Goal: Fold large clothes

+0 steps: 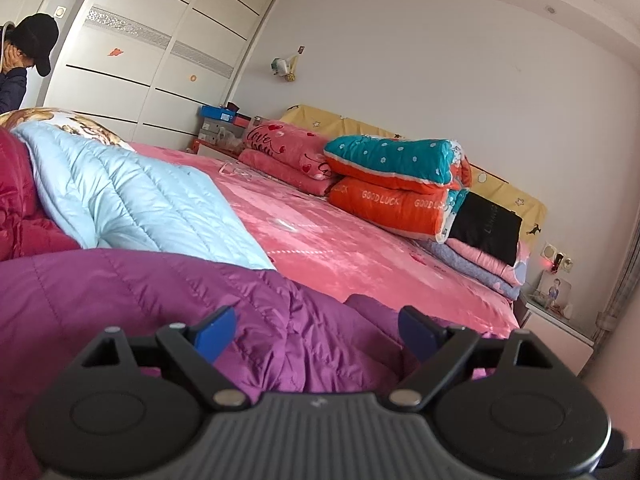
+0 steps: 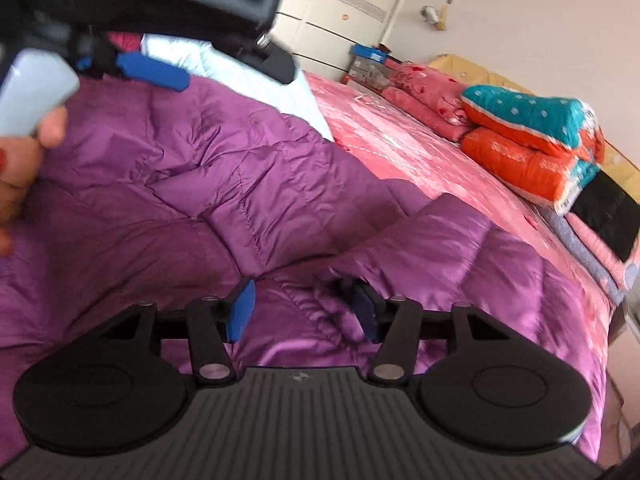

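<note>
Fabric of the quilted purple satin down coat [image 2: 224, 184] on the pink bed [image 2: 400, 144] looks light, puffy, slippery, so both parted, empty grippers, left gripper [image 1: 316, 330] and right gripper [image 2: 304, 308], should pinch seamed edges.

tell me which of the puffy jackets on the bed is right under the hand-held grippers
The purple jacket. It fills the foreground beneath both open grippers, while the light blue jacket and the dark red jacket lie behind it.
</note>
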`<state>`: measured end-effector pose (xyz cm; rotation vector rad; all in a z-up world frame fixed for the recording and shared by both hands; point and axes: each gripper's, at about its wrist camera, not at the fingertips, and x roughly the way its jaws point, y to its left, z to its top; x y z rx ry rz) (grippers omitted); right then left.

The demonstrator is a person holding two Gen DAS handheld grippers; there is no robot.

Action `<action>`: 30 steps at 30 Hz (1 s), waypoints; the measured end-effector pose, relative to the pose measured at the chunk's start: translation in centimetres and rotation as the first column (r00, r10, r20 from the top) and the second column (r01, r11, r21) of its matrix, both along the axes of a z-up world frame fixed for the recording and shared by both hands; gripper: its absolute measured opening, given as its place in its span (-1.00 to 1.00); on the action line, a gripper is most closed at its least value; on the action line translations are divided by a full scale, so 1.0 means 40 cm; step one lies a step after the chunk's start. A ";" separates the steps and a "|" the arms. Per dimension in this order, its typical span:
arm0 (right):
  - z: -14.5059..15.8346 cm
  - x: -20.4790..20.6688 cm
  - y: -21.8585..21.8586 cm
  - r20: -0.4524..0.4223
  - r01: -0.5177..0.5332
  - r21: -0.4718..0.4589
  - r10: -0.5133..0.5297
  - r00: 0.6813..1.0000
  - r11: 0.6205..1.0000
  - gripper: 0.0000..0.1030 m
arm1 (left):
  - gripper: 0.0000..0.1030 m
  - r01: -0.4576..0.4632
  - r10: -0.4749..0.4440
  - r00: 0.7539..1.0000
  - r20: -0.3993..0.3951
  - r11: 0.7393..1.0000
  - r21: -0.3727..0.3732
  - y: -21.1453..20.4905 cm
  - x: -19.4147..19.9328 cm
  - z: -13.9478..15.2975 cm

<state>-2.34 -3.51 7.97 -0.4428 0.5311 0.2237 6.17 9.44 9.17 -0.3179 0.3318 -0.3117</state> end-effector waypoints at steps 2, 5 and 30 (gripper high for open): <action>0.016 -0.008 -0.045 0.003 0.035 0.035 -0.036 0.999 0.999 0.48 | 0.72 0.002 -0.002 1.000 0.003 1.000 0.006 0.000 -0.001 -0.002; 0.042 -0.047 -0.100 0.018 0.118 0.096 -0.120 0.993 0.988 0.57 | 0.73 0.008 -0.008 1.000 0.007 1.000 0.019 -0.005 -0.002 -0.006; 0.120 0.065 -0.250 0.137 0.499 0.297 -0.554 0.821 0.814 0.94 | 0.78 -0.065 0.067 0.996 0.063 0.997 -0.039 0.030 -0.016 0.007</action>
